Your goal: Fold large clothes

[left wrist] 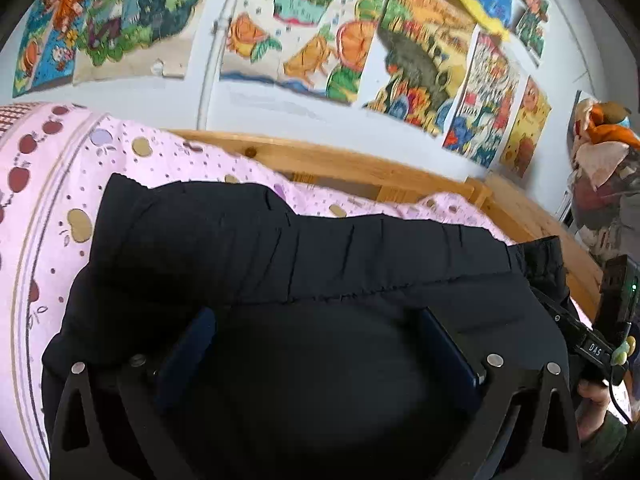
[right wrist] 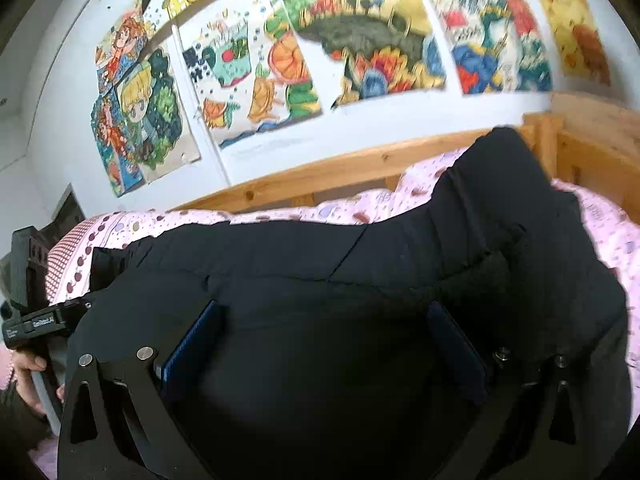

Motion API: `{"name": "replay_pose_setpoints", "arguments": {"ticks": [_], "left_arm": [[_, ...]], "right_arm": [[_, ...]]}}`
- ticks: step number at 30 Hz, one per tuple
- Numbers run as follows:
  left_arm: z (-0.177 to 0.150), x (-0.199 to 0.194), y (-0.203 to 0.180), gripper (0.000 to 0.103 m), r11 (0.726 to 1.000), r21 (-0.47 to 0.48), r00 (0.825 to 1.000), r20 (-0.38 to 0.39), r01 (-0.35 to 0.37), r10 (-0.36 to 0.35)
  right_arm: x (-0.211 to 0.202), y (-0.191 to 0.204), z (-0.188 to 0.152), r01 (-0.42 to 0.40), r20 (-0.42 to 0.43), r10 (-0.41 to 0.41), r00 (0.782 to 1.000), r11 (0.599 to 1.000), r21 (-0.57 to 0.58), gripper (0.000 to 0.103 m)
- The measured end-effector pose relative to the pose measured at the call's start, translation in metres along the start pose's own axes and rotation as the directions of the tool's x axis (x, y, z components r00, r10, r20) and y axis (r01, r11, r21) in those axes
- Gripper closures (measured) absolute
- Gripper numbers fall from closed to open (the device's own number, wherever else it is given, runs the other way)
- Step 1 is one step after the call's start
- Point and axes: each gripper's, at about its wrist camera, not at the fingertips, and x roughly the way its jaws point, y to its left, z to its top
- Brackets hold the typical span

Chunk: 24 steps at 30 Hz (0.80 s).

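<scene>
A large black garment (left wrist: 248,248) lies spread across a bed covered by a pink sheet (left wrist: 60,184) printed with apples and dots. In the left wrist view the left hand-held gripper (left wrist: 316,344) sits over the near part of the cloth with its blue-padded fingers (left wrist: 188,348) spread wide; black fabric fills the gap between them, and the frames do not show whether the pads press on it. A ridge of bunched, pleated fabric runs across just beyond the fingertips, and a corner of the garment rises toward the upper left. At the right edge of that view the right hand-held gripper's body (left wrist: 600,344) shows, with a hand (left wrist: 594,396) wrapped around its handle. In the right wrist view the right hand-held gripper (right wrist: 326,348) likewise has its fingers (right wrist: 192,344) apart over the black cloth (right wrist: 360,264), which covers the space between them; a fold of the garment stands up toward the upper right, against the wooden bed frame (right wrist: 320,176). The left gripper's body (right wrist: 44,320) and the hand (right wrist: 28,376) holding it appear at the left edge. Behind the bed a white wall carries a row of bright drawings (left wrist: 304,28). At the far right of the left view is a heap of mixed cloth (left wrist: 604,152).
</scene>
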Motion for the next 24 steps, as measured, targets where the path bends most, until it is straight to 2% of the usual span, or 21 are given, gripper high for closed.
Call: {"name": "replay_pose_setpoints", "arguments": {"ticks": [3,7,12,15,16,18,20,22,24], "left_arm": [[0.000,-0.016,-0.001,0.001,1.000,0.009,0.999,0.029,0.013,-0.013],[0.004,-0.044,0.002,0.001,0.999,0.010,0.998,0.057,-0.033,0.032],[0.000,-0.079,0.013,0.001,0.984,0.083,0.984,0.096,-0.157,0.149],[-0.004,-0.090,0.025,0.001,0.948,0.150,0.958,0.107,-0.281,0.267],[-0.005,-0.090,0.032,0.001,0.941,0.168,0.955,0.091,-0.294,0.282],[-0.007,-0.090,0.045,0.001,0.947,0.168,0.962,0.062,-0.274,0.267],[-0.008,-0.090,0.061,0.001,0.966,0.127,0.975,0.034,-0.223,0.221],[-0.010,-0.083,0.080,0.000,0.991,0.041,0.992,-0.011,-0.127,0.127],[-0.015,-0.077,0.093,0.000,0.998,-0.012,0.997,-0.023,-0.067,0.067]], "right_arm": [[-0.022,0.007,0.008,0.045,0.017,-0.044,0.999,0.998,-0.040,0.002],[-0.053,0.012,0.017,0.103,0.040,-0.098,0.994,0.987,-0.125,0.002],[-0.078,0.013,0.027,0.224,0.036,-0.222,0.974,0.941,-0.255,0.002],[-0.087,0.000,0.035,0.254,0.018,-0.258,0.966,0.937,-0.241,0.002],[-0.088,-0.005,0.036,0.266,0.009,-0.271,0.962,0.935,-0.233,0.002],[-0.089,-0.016,0.037,0.286,-0.006,-0.294,0.956,0.933,-0.217,0.002],[-0.085,-0.026,0.035,0.299,-0.022,-0.310,0.951,0.933,-0.200,0.002],[-0.080,-0.042,0.030,0.305,-0.050,-0.317,0.947,0.938,-0.162,0.002],[-0.072,-0.053,0.023,0.303,-0.077,-0.314,0.946,0.945,-0.125,0.002]]}}
